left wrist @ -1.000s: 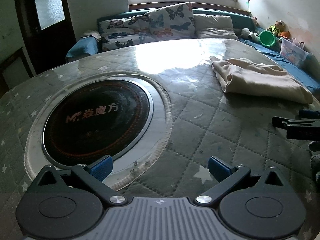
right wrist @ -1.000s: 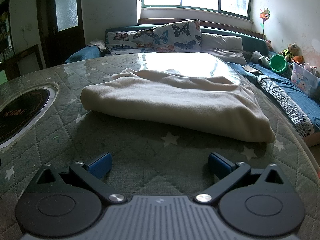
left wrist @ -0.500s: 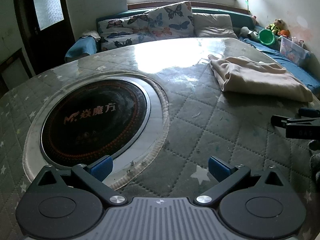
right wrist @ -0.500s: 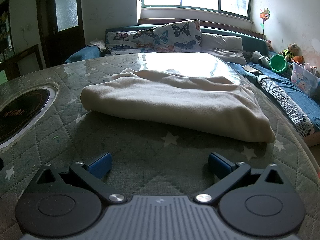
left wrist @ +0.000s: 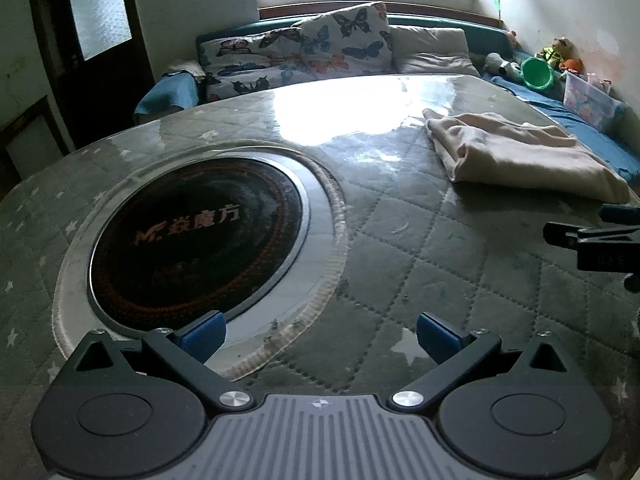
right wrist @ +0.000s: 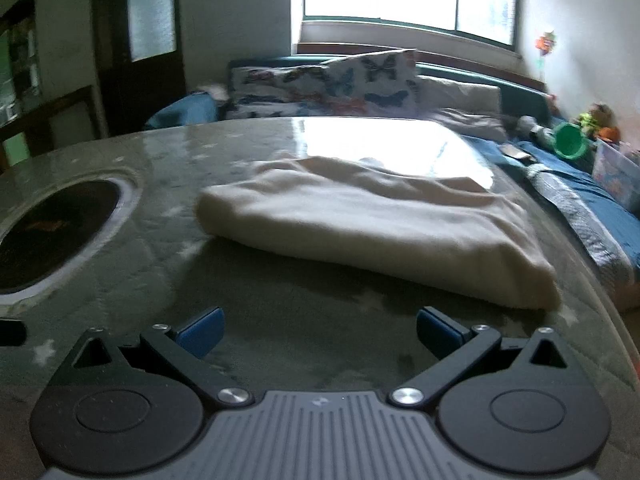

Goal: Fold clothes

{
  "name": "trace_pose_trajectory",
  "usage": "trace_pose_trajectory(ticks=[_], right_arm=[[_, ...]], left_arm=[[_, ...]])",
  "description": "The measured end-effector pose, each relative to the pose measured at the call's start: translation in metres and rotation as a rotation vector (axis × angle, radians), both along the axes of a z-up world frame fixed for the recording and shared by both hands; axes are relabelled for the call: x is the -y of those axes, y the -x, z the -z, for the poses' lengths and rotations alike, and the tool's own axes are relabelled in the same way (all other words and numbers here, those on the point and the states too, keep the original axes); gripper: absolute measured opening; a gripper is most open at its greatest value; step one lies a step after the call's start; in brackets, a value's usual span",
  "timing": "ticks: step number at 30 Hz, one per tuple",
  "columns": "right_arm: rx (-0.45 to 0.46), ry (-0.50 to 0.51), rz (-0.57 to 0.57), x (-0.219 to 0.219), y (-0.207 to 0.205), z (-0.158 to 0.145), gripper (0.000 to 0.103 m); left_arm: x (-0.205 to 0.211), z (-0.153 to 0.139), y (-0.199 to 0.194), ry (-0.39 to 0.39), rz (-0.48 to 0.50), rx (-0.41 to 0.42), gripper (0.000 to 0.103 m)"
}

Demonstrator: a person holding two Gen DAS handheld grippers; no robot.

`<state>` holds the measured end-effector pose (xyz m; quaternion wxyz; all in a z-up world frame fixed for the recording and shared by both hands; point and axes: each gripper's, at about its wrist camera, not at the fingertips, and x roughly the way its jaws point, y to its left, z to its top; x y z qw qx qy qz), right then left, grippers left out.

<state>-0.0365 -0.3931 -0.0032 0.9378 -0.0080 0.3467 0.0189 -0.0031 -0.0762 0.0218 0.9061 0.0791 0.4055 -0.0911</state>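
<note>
A cream garment [right wrist: 376, 228] lies folded in a thick rectangle on the quilted grey-green table; it also shows at the far right in the left wrist view [left wrist: 516, 156]. My right gripper [right wrist: 320, 330] is open and empty, a short way in front of the garment's near edge. Its black fingers [left wrist: 588, 240] show at the right edge of the left wrist view. My left gripper [left wrist: 320, 334] is open and empty, low over the table by the rim of the black round hob [left wrist: 196, 236], well left of the garment.
The table [left wrist: 400, 256] is round with a glossy cover and a drop at its right edge [right wrist: 592, 280]. Behind it stands a sofa with butterfly cushions [left wrist: 320, 52], a blue bedspread, a green bowl [left wrist: 538, 74] and toys. A dark door [left wrist: 92, 40] is at the left.
The right wrist view has blurred and shifted: my right gripper has pulled back and risen, so the garment looks farther. The left gripper has barely moved. The garment lies still.
</note>
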Motion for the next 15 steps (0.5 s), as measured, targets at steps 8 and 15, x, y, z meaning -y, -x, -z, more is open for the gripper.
trace_pose_trajectory(ticks=[8, 15], right_arm=[[-0.011, 0.017, -0.155, -0.05, -0.019, -0.014, 0.103], [0.008, 0.022, -0.264, -0.096, -0.048, -0.026, 0.103]], left_arm=[[-0.021, -0.003, -0.005, 0.006, -0.055, 0.005, 0.103], [-0.063, -0.008, -0.021, 0.015, -0.171, 0.025, 0.103]])
